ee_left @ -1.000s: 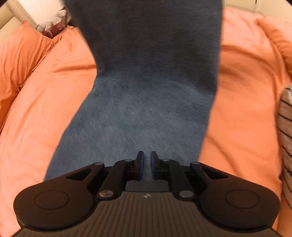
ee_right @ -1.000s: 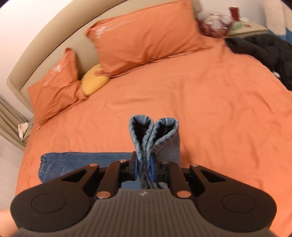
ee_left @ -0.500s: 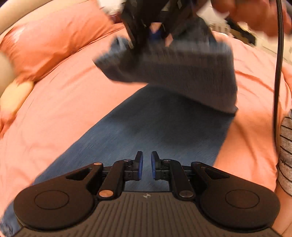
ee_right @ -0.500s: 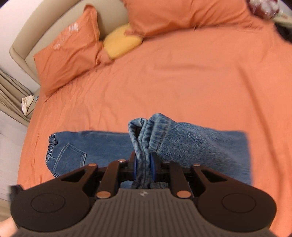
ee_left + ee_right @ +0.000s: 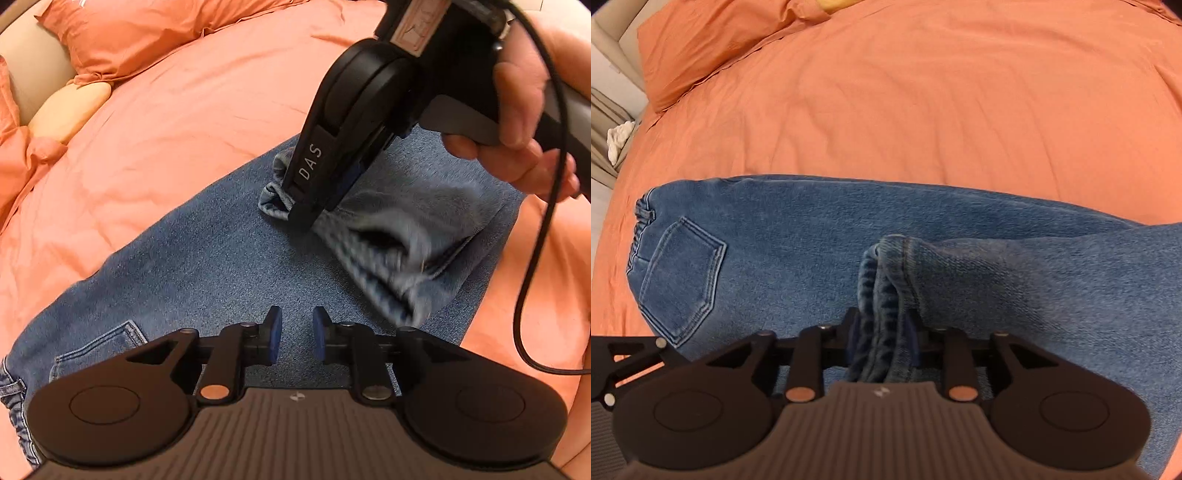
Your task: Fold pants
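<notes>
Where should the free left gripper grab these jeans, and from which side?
Take the loose hem corner drooping just ahead of the left gripper, coming in low from its near side. The right gripper already pinches the other hem corner, so this end sags unsupported over the flat jeans.

Location: a home bedroom. A bed (image 5: 923, 110) covered in an orange sheet fills both views, with matching orange pillows (image 5: 155, 33) and a yellow cushion (image 5: 70, 110) set against a beige padded headboard (image 5: 33, 74) at its far end. Beside the bed, a beige curtain (image 5: 604, 125) hangs next to a white wall.
</notes>
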Motion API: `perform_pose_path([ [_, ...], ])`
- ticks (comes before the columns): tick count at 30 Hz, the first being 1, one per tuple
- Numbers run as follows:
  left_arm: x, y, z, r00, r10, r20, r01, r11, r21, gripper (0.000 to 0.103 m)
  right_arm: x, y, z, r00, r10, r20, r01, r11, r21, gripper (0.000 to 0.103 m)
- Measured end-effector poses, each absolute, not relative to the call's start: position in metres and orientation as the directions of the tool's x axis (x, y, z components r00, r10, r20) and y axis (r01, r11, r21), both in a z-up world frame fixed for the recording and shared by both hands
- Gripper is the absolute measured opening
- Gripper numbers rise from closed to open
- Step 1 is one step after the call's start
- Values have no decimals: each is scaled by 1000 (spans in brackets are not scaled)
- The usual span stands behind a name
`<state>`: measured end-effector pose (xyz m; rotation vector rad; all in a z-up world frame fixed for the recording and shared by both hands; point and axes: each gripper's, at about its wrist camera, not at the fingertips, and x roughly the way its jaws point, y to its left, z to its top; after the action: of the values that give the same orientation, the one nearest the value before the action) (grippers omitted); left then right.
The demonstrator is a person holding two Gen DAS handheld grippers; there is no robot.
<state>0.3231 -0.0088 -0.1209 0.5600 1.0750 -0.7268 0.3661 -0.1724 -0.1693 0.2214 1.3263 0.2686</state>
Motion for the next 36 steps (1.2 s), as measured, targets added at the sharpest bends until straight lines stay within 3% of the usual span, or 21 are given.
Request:
perform_pose_path([
  [7,319,-6,-114,299,-264,-917,751,658,55,27,328,-183,-123,328,293,-898,-253,943,216,32],
  [12,312,-5,-112,319,-283,-904,739,672,50,27,293,-211,-126,354,269,-896,-292,942,167,17],
  [17,316,-3,-106,270,-385,-883,693,714,-100,27,266,-225,-148,348,317,-882,-297,930,217,16],
  [21,324,-8,-111,232,-449,-863,625,748,-221,43,250,-215,-158,364,341,-867,-324,919,226,16],
  [26,331,-15,-135,183,-480,-858,518,789,-331,43,236,-220,-154,424,337,-841,-316,925,212,17],
  [28,328,-21,-143,202,-463,-863,514,800,-309,36,229,-228,-151,459,302,-836,-294,939,178,17],
  [30,321,-32,-146,223,-445,-868,546,794,-267,16,221,-239,-148,484,255,-837,-274,953,132,18],
  [33,306,-44,-135,299,-418,-858,600,781,-171,12,210,-263,-144,517,207,-831,-241,966,91,20],
  [36,297,-38,-102,381,-458,-803,608,779,-155,11,198,-292,-134,555,169,-815,-193,979,71,21],
])
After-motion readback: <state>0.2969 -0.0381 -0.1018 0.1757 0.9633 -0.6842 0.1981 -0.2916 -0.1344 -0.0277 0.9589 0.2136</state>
